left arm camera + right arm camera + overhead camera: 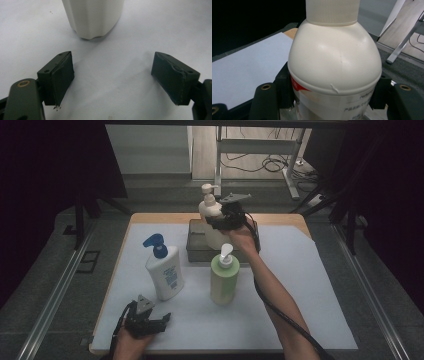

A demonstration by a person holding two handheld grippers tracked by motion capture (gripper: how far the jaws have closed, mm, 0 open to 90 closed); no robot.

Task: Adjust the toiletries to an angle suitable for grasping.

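A cream pump bottle (210, 209) is held upright over a grey box (196, 251) at the back middle of the table. My right gripper (221, 223) is shut on its body just below the shoulder. In the right gripper view the jaws press on both sides of the cream bottle (334, 60), and my right gripper (332, 97) grips it above a red-edged label. My left gripper (157, 315) rests near the front left edge, open with nothing between its jaws. In the left gripper view my left gripper (112, 77) faces the base of a white bottle (92, 17).
A white bottle with a blue pump (165, 270) stands left of centre. A green bottle with a white pump (223, 280) stands in the middle, in front of the box. The white mat (300, 295) covers the wooden table; dark floor and a desk frame lie beyond.
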